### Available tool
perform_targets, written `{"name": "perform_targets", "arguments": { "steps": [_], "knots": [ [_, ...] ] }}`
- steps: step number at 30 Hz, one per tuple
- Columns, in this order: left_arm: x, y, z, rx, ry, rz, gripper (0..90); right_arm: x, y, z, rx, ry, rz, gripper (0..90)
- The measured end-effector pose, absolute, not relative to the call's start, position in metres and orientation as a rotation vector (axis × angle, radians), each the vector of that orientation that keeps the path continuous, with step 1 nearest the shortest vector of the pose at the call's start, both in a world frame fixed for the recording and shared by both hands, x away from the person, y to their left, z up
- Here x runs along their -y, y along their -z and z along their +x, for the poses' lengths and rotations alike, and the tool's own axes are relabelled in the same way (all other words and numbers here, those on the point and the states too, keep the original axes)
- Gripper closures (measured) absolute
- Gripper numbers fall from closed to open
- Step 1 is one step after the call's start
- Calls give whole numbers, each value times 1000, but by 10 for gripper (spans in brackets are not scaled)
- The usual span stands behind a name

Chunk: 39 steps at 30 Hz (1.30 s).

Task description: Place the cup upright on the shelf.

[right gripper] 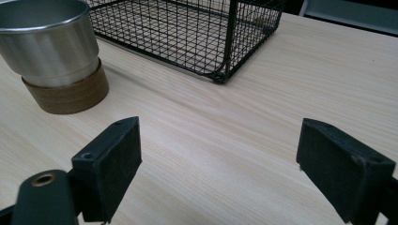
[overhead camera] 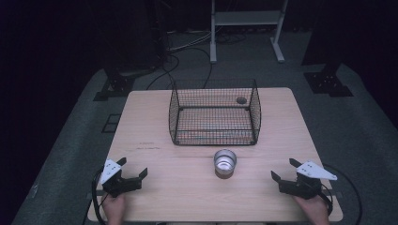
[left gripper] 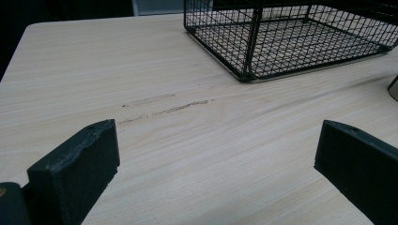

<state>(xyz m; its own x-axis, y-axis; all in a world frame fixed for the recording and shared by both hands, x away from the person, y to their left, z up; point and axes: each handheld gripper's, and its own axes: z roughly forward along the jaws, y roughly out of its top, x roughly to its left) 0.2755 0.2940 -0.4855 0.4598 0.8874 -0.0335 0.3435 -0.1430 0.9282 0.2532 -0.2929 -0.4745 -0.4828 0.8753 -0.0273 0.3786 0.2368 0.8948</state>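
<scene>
Cup (overhead camera: 225,161), steel, on wooden coaster (right gripper: 70,96): between left gripper (overhead camera: 133,171) and right gripper (overhead camera: 281,171), both spread, empty; wire basket (overhead camera: 214,114) beyond.

We take this for a lab or test studio: dark walls, grey carpet (overhead camera: 356,126), cables (overhead camera: 187,51) trailing across the floor, black stands (overhead camera: 115,84), and 1 bare wooden table (overhead camera: 155,159) under a fixed camera.

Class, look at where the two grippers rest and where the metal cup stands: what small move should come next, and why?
Probably the right gripper should ease toward the metal cup. Both it and the left gripper rest open and empty at the table's near edge; the cup stands upright before the wire basket, and looms nearest in the right gripper view.
</scene>
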Motion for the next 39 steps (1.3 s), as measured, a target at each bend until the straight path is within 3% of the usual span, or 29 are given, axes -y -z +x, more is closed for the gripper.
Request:
{"name": "perform_targets", "arguments": {
  "steps": [39],
  "knots": [
    [-293,486,275,-1060,-685,1714,0,252,453,247,-2089,-1278,988,127]
  ]
}}
